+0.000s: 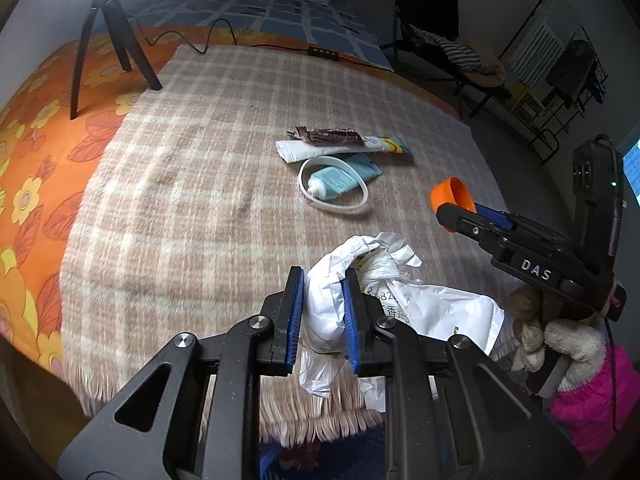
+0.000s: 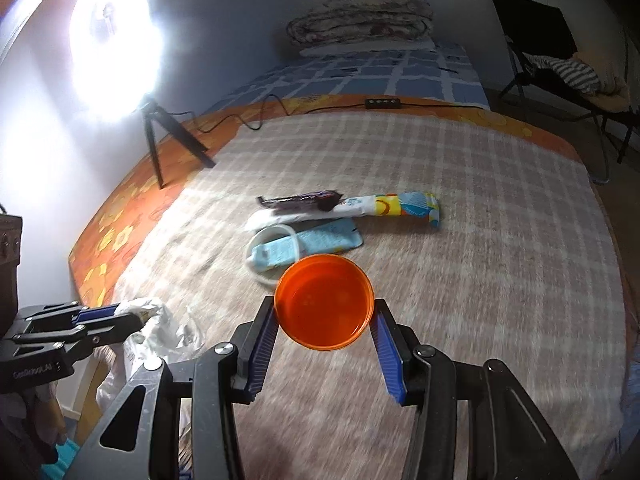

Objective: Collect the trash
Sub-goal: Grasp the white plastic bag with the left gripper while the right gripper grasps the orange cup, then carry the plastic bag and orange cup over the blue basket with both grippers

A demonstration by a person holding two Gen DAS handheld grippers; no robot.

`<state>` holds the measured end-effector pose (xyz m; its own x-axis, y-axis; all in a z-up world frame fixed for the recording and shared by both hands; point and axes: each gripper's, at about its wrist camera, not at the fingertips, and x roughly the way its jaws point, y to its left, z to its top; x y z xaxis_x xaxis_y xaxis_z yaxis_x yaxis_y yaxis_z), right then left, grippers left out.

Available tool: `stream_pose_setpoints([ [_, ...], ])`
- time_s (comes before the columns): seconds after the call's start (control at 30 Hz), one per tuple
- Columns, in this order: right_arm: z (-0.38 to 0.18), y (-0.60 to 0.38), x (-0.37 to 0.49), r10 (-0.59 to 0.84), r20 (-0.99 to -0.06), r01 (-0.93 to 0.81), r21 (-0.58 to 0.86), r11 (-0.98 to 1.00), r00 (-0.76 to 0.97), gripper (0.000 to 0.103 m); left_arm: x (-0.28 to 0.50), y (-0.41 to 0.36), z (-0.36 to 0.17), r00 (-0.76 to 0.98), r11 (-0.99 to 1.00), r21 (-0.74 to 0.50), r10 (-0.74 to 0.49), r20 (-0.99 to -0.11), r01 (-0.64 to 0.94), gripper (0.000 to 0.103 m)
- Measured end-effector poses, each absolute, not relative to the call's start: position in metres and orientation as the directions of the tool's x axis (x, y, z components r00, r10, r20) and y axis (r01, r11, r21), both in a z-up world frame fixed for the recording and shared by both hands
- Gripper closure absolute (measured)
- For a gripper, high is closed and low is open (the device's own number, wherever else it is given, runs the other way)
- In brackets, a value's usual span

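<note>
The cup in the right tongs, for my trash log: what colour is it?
Orange cup, clearest in the right wrist view.

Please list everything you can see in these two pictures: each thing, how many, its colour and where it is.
plastic bag: 1, white, crumpled, near blanket edge, held by left gripper
cup: 1, orange, held by right gripper
tube: 1, light blue, mid-blanket, lying through the ring
ring: 1, white, around the tube's cap end
long wrapper: 1, white, yellow and blue, behind the tube
dark wrapper: 1, brown, on the long wrapper
blanket: 1, beige checked, on bed
tripod lamp: 1, black, far left
folding chair: 1, black, far right
left gripper: black, blue fingers
right gripper: black, blue fingers
</note>
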<state>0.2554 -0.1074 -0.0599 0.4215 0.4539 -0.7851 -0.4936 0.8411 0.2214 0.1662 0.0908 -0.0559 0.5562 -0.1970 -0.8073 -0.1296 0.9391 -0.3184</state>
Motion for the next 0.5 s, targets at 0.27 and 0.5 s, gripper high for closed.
stream_pose_setpoints([
  [0.27,-0.052,-0.115,0.207,0.468,-0.786,-0.529,0.217,0.82,0.403,0.055,0.127,0.078,-0.051,0.559,0.943,-0.306,-0.185,-0.809,-0.131,0.085],
  [0.5,-0.053,-0.128,0.165,0.466,-0.795,-0.542,0.213,0.813,0.388,0.055,0.094,0.065,-0.058,0.547,0.946,-0.298,-0.185,-0.816,-0.125,0.085],
])
